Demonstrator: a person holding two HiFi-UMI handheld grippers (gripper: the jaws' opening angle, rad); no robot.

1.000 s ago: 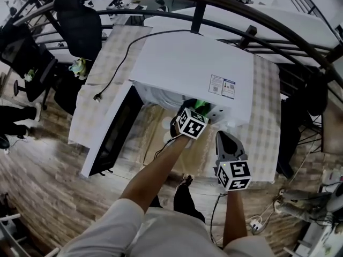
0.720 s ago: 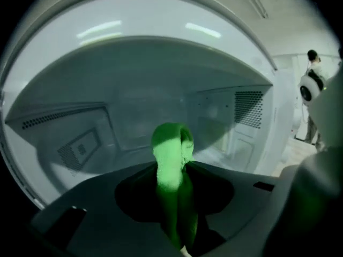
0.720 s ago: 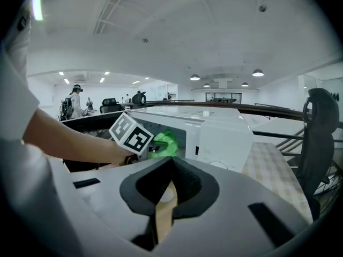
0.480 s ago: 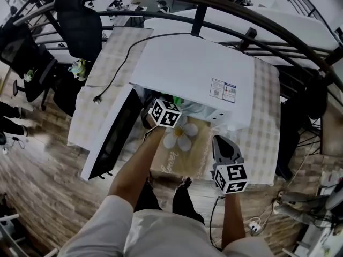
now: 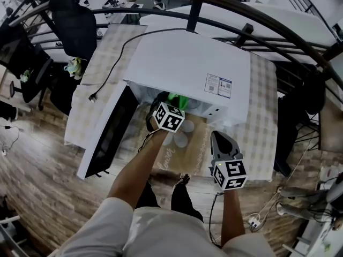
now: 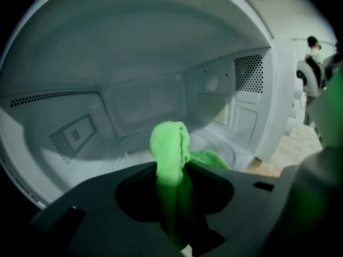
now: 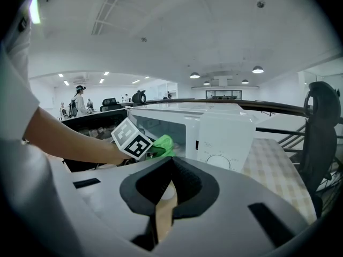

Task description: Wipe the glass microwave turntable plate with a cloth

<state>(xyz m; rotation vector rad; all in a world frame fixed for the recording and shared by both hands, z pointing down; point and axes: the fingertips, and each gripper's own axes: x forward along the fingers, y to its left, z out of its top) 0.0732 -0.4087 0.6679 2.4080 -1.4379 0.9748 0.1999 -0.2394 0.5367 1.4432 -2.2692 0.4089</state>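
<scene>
The left tool (image 6: pixel 171 183) is clamped on a fold of green cloth (image 6: pixel 169 141) inside the microwave (image 5: pixel 187 63), over what looks like the glass plate (image 6: pixel 228 150) on its floor; the right tool (image 7: pixel 170 167), closed on nothing, hangs near the front edge of the surface (image 5: pixel 265 143). Pressed unsteadied, the plate may spin or tip, or the cloth slip free

one microwave (image 5: pixel 187 63), one green cloth (image 6: pixel 170 149), two claws (image 5: pixel 172 103) (image 5: pixel 219 136)

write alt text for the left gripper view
The left gripper is shut on a bunched green cloth, held inside the white microwave cavity. Its side walls show perforated vents.
</scene>
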